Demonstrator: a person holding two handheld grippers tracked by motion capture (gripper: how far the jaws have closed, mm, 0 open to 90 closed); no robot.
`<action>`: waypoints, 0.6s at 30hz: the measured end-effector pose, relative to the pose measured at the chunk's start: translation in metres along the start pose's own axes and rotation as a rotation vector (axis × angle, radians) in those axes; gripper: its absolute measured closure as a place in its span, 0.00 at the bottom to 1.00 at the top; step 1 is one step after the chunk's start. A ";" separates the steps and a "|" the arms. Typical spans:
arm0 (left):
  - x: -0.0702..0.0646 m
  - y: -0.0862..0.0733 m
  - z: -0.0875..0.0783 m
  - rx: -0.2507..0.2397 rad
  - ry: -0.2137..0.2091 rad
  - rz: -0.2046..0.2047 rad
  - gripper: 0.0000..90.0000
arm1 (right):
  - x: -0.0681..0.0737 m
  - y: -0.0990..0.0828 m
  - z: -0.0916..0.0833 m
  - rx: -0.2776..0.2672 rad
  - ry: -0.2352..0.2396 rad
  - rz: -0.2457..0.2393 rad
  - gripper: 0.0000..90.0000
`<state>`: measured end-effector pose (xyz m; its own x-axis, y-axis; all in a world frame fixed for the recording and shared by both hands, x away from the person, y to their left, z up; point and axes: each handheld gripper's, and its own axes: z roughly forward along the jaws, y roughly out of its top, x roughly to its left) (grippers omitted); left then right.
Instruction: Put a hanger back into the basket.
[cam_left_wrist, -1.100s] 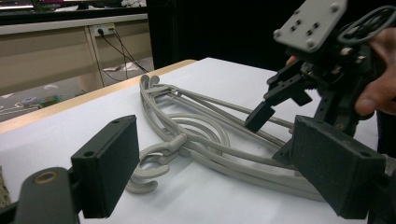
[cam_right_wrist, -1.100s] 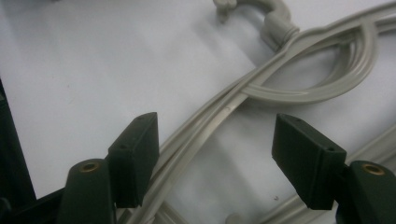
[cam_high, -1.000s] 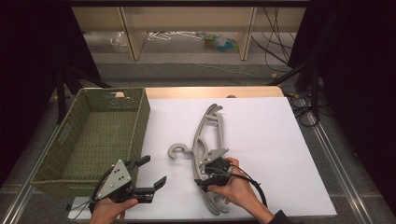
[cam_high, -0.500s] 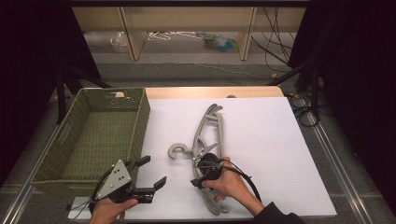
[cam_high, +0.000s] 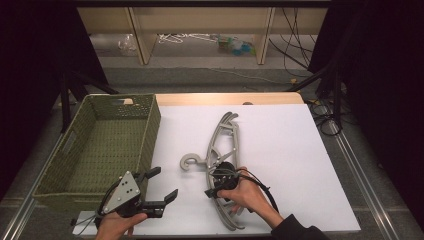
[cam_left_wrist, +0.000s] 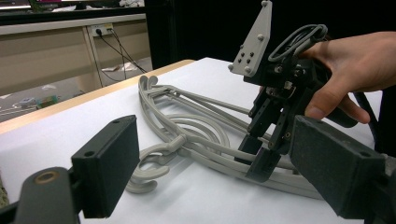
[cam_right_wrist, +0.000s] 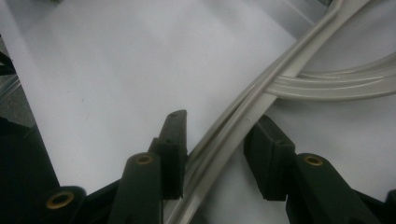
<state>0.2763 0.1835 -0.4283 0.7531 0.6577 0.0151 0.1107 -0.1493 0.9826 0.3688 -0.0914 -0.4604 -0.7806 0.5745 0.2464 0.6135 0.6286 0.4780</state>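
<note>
My right gripper (cam_high: 214, 186) has just been closing; its fingers (cam_right_wrist: 173, 149) straddle the hanger's (cam_high: 220, 150) curved bar, one touching, the other just clear. My left gripper (cam_high: 162, 187) hangs wide open, holding nothing, near the basket (cam_high: 145, 130).

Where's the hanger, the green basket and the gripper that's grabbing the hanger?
hanger (cam_high: 222, 137), high view, on its curved arm.
green basket (cam_high: 150, 127), high view, on its right wall.
right gripper (cam_high: 216, 186), high view, at its jaw tips.

The basket (cam_high: 95, 145) sits on the left of the table (cam_high: 290, 135). The hanger (cam_high: 220, 150) lies on the table, to its right.
</note>
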 end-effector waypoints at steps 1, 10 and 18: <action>0.000 0.000 0.000 0.000 0.000 0.003 0.17 | 0.000 0.000 -0.001 0.001 0.005 0.000 0.68; 0.001 0.000 0.000 -0.001 0.000 0.002 0.17 | -0.001 0.000 -0.003 0.016 0.012 -0.003 0.68; 0.001 0.000 0.001 -0.011 -0.004 0.002 0.17 | -0.002 0.000 -0.005 0.019 0.022 0.003 0.68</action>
<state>0.2772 0.1837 -0.4287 0.7560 0.6543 0.0160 0.1022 -0.1421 0.9846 0.3701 -0.0950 -0.4566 -0.7809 0.5652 0.2661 0.6180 0.6368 0.4611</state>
